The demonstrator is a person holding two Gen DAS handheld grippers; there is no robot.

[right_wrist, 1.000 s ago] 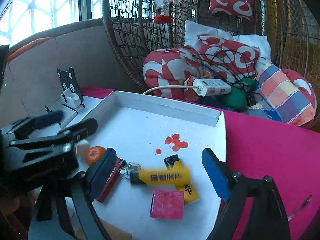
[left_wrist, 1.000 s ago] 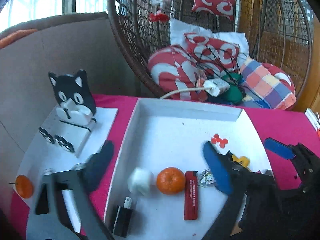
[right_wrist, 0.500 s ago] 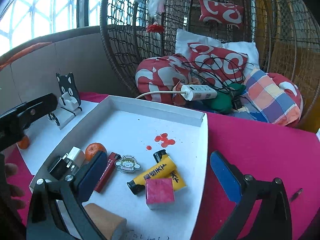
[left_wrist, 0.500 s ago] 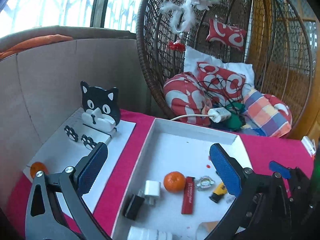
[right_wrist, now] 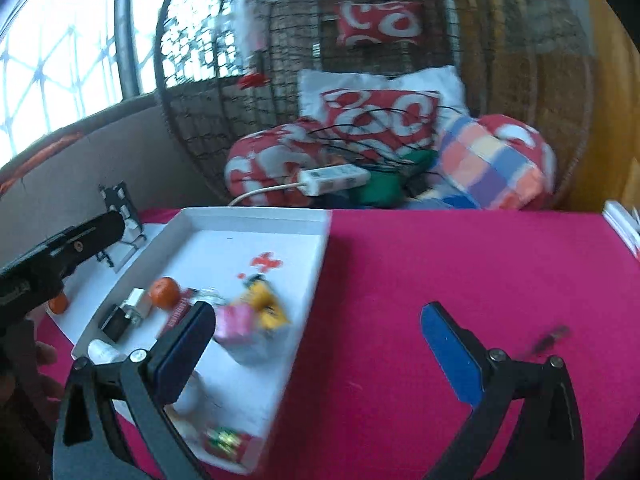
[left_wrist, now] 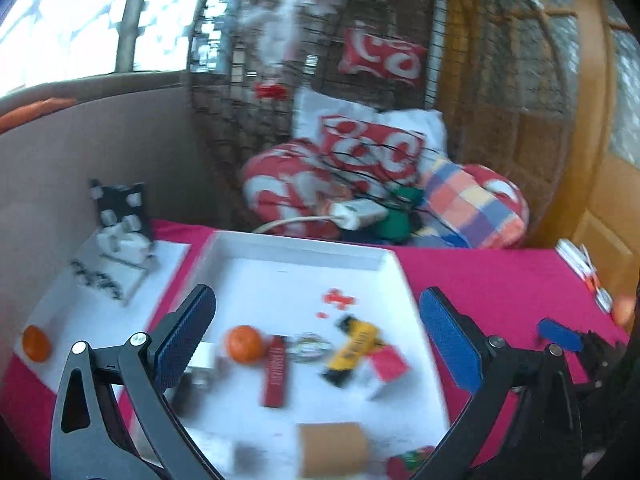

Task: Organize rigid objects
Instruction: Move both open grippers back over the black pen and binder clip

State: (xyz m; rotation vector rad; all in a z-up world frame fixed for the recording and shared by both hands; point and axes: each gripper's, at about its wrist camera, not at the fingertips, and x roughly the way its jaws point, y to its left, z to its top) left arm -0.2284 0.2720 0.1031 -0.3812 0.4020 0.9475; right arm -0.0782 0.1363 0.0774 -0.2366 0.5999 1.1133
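A white tray [left_wrist: 304, 249] on the pink table holds an orange [left_wrist: 245, 343], a red flat bar [left_wrist: 275, 370], a yellow tube [left_wrist: 354, 346], a pink cube [left_wrist: 389, 365], a cardboard roll [left_wrist: 332, 449] and chargers [right_wrist: 124, 314]. My left gripper [left_wrist: 316, 338] is open and empty above the tray. My right gripper [right_wrist: 320, 354] is open and empty over the tray's right edge [right_wrist: 308, 300] and the pink cloth. The frames are blurred.
A black cat phone stand [left_wrist: 120, 220] sits on a white board [left_wrist: 72, 312] at left, with a second orange [left_wrist: 36, 343]. A wicker hanging chair with cushions [left_wrist: 372, 148] and a power strip [left_wrist: 358, 213] stands behind the table. Small items [left_wrist: 580, 264] lie at the far right.
Both grippers have risen and pulled back from the tray, then swung to the right. Both stay open and empty. The tray objects have not moved.
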